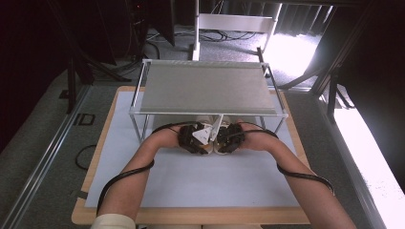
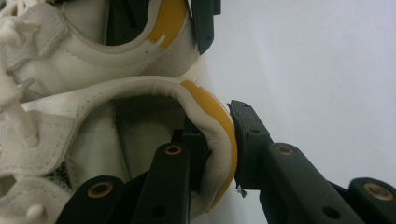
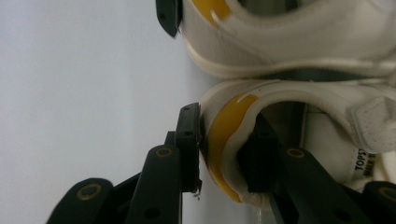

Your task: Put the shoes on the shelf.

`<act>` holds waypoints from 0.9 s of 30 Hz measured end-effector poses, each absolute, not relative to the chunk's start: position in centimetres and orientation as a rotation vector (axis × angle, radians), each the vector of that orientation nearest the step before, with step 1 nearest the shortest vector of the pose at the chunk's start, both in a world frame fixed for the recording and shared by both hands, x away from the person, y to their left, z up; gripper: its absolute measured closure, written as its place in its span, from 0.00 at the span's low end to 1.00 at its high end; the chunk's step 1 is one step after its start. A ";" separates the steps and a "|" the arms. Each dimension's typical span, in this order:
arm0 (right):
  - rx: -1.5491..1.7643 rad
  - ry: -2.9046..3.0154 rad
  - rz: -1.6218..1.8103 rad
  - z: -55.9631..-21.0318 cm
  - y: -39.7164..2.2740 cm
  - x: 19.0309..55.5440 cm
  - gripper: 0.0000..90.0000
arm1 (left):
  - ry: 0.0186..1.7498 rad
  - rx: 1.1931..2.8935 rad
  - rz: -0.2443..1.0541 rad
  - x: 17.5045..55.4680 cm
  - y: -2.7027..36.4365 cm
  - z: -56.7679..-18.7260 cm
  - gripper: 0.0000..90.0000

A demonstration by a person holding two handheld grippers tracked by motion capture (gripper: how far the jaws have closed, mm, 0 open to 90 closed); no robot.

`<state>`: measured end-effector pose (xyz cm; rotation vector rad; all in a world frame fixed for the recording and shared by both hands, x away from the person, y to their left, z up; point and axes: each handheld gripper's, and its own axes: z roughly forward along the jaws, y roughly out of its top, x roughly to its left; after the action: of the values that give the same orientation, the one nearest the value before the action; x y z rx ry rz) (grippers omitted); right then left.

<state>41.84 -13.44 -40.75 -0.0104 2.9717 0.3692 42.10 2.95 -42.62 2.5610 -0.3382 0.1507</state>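
Two white sneakers with yellow heel tabs lie side by side on the white mat [image 1: 200,176], under the front edge of the metal shelf [image 1: 205,86]. My left gripper [image 2: 217,135] is shut on the heel collar of one sneaker [image 2: 140,93], one jaw inside the shoe and one outside. In the same way, my right gripper [image 3: 223,133] is shut on the heel of the other sneaker [image 3: 327,102]. From above, the left gripper [image 1: 195,137] and the right gripper [image 1: 229,137] sit close together, knuckles nearly touching. The shoes' fronts are hidden beneath the shelf.
The metal shelf stands on thin legs [image 1: 138,126] over the far half of the mat. A wooden table edge [image 1: 191,215] runs along the front. Black cables [image 1: 119,179] trail along both forearms.
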 end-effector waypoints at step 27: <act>0.213 2.696 0.696 -40.2 -16.3 39.6 0.47 | 0.163 2.334 0.408 40.2 3.8 -41.0 0.53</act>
<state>39.57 -16.26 -40.16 0.2126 2.6956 0.6961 40.21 3.75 -40.96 2.3344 0.1632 0.4080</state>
